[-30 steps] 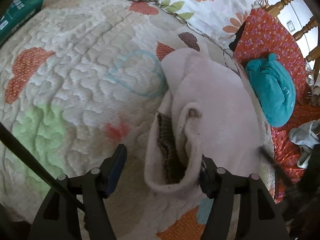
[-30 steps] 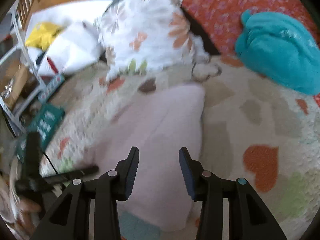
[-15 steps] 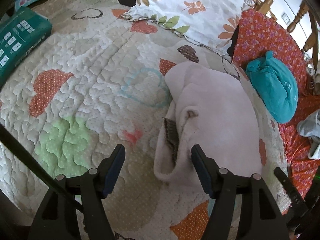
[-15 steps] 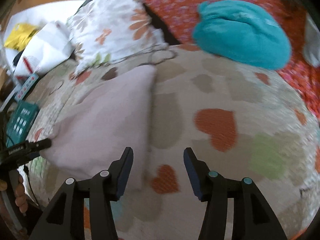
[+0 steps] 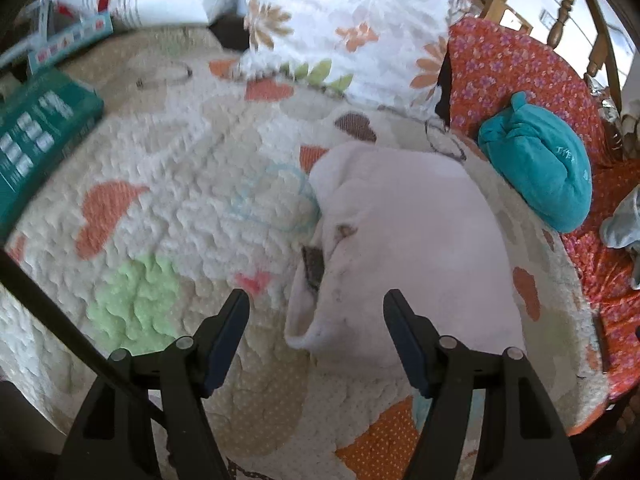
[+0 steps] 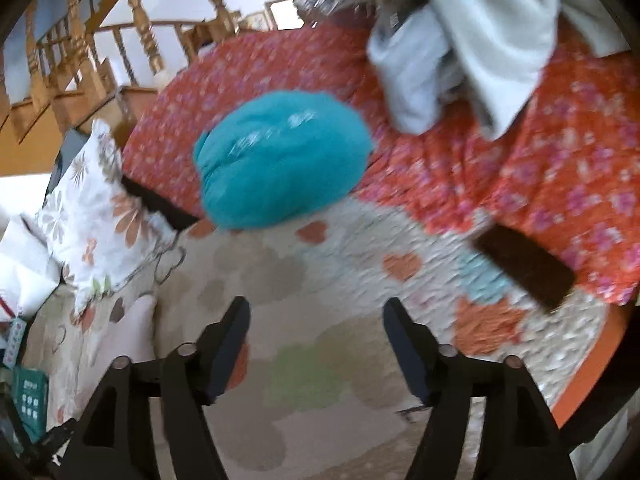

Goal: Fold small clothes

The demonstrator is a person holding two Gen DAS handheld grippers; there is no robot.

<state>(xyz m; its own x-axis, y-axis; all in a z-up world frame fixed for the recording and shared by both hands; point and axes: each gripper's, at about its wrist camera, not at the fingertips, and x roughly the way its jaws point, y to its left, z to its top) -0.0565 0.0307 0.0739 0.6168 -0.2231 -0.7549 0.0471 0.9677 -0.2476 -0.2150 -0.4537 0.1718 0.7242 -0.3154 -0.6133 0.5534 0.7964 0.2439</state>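
A folded pale pink garment (image 5: pixel 404 240) lies on the heart-patterned quilt (image 5: pixel 168 184), with a dark patch showing inside its left fold. My left gripper (image 5: pixel 316 310) hangs open just above the garment's near edge, nothing pressed between its pads. In the right wrist view the same pink garment (image 6: pixel 128 336) is at the far left. My right gripper (image 6: pixel 316 314) is over bare quilt (image 6: pixel 320 280), its jaws opening and empty. Beyond it sit a rolled teal garment (image 6: pixel 280 164) and a pile of pale grey-white clothes (image 6: pixel 472 52).
A floral pillow (image 5: pixel 352 28) lies behind the pink garment. An orange flowered sheet (image 6: pixel 560 152) covers the far side, with a dark flat object (image 6: pixel 524 268) on its edge. A green box (image 5: pixel 36 132) sits at the left. Wooden railings (image 6: pixel 80 64) stand behind.
My right gripper swung from above the pink garment toward the teal roll and grey clothes, and its jaws widened. My left gripper rose and pulled back off the garment's edge.
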